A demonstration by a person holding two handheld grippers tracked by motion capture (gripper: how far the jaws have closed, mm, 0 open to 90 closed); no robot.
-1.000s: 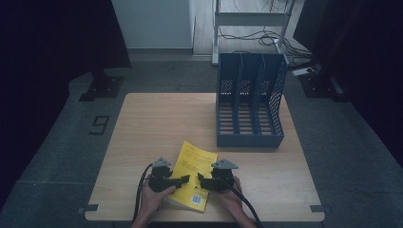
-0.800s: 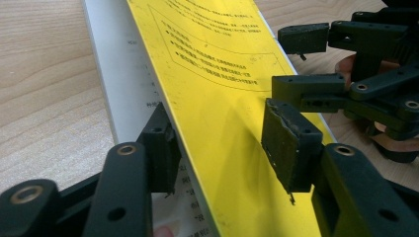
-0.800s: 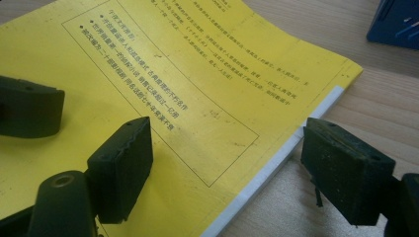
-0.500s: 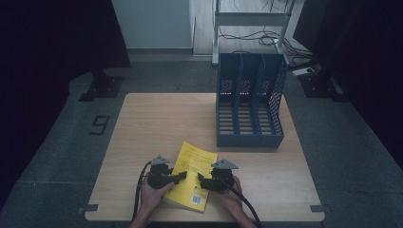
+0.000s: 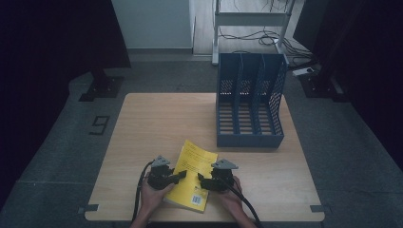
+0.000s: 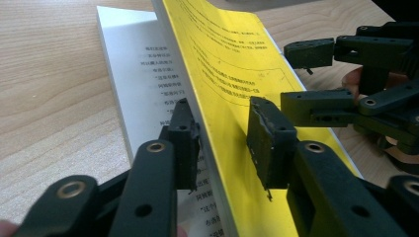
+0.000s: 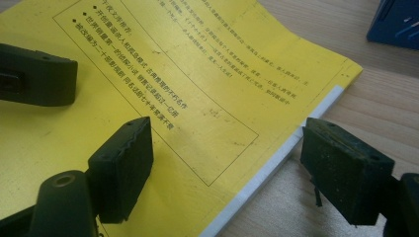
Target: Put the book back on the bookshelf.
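Jaws of the left gripper (image 6: 222, 143) have just been closing and now straddle the lifted yellow cover of the book (image 5: 192, 173), one pad under it on the white page, the other not yet pressing on top. Across the book, the right gripper (image 7: 237, 168) stands spread, astride the spine edge without clamping. The book lies near the table's (image 5: 157, 118) front edge, its long axis slanting toward the blue file rack (image 5: 249, 102), well apart.
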